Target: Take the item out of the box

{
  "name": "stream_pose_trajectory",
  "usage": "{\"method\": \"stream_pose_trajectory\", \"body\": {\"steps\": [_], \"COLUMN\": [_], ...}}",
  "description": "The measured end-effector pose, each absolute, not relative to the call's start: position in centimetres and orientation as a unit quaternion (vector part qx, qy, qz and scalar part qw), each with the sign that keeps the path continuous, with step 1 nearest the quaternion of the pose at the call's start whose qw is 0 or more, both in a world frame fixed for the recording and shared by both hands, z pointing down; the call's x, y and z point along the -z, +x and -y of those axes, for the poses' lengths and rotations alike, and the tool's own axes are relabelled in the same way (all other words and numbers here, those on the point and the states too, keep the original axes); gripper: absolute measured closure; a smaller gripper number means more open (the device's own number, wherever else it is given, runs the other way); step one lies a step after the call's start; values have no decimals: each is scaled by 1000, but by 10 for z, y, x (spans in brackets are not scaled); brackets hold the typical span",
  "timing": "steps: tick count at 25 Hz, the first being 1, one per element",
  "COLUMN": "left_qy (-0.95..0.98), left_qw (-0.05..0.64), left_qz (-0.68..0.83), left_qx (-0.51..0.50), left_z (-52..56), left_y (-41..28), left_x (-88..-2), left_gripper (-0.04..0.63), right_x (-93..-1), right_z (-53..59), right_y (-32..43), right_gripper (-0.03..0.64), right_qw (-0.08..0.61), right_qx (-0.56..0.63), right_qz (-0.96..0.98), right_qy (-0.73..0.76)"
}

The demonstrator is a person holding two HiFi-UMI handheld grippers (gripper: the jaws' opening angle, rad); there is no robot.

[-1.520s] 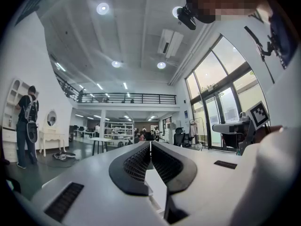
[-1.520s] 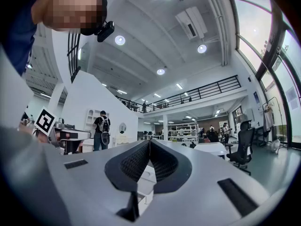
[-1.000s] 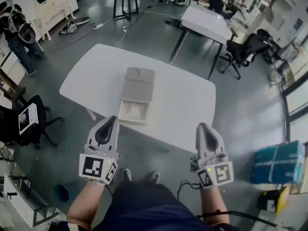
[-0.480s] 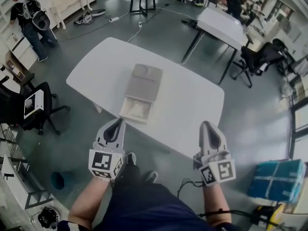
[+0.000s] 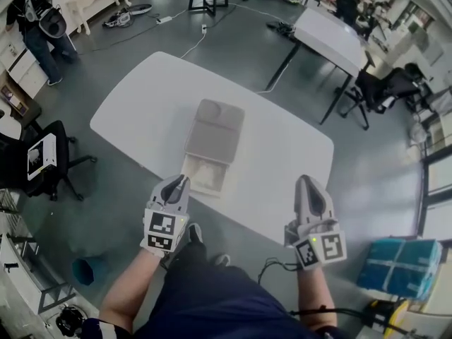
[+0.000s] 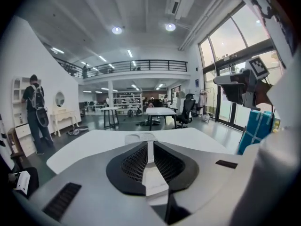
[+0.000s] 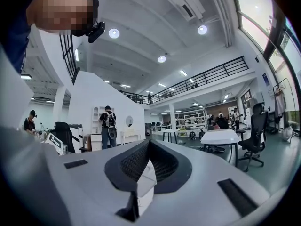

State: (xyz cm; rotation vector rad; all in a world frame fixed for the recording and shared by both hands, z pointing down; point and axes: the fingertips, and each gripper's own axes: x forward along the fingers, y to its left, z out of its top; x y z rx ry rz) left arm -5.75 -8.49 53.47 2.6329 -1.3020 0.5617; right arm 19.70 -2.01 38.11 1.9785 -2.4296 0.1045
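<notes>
A flat grey box (image 5: 215,131) lies in the middle of the white table (image 5: 141,94). Its near end stands open, and a pale item (image 5: 205,174) shows inside. My left gripper (image 5: 181,181) hovers at the table's near edge, its tips just left of the box's open end. Its jaws are opening a slit, with nothing between them. In the left gripper view the box (image 6: 139,137) shows ahead beyond the left gripper (image 6: 149,143). My right gripper (image 5: 306,181) hangs off the near right edge, shut and empty, and the right gripper (image 7: 149,144) points out across the room.
A black office chair (image 5: 42,162) stands left of the table. A person with a backpack (image 5: 39,16) is at the far left. Another white table (image 5: 330,34) and black chairs (image 5: 385,89) are behind. A blue box (image 5: 399,267) and a blue bin (image 5: 83,270) sit on the floor.
My left gripper has moved forward and right, up to the box's open end. The right gripper has stayed near the table's front right edge. The head view has shifted slightly.
</notes>
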Motion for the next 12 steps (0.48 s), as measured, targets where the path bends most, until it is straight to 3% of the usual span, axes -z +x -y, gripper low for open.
{"method": "stream_pose_trajectory", "body": {"steps": [3,12], "left_qy": [885,886], "left_qw": [92,111], "left_qz": [398,292], "left_qx": [-224,-342], "left_z": [101,130], "left_y": [-53,-35], "left_x": [-565,-646], "left_gripper": [491,489], "right_x": [-384,-393], "right_z": [39,74], "right_y": [191,176], "right_gripper": [598,597], "right_qw": [10,27], "right_qx": [-38,-47], "right_qz": [767,749], "right_qy": [640,660]}}
